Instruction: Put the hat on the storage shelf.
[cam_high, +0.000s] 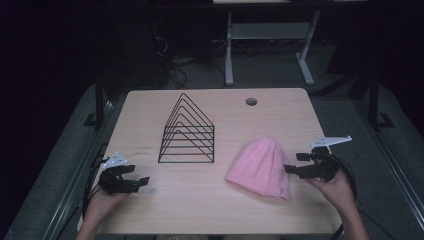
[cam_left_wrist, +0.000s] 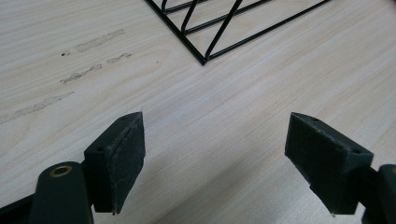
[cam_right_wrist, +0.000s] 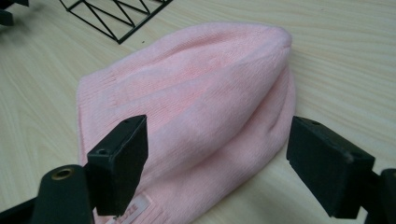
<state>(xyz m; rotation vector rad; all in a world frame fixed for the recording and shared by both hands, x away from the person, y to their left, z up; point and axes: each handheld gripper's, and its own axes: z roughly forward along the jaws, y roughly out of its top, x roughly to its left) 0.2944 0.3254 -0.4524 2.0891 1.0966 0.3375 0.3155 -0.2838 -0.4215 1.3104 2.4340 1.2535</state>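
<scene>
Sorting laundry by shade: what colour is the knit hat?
Pale pink; the hat shows best in the right gripper view.

So my right claw (cam_right_wrist: 217, 163) is hanging wide open over a pink knit beanie (cam_right_wrist: 196, 102) lying flat on the light wood bench (cam_right_wrist: 355, 60), nothing pinched between the pads. A small label shows at its ribbed edge near the left pad (cam_right_wrist: 123, 163), and a black wire rack (cam_right_wrist: 112, 16) sits top left.

overhead forward-down, two close table-level views, shared rack (cam_high: 187, 131)
</scene>
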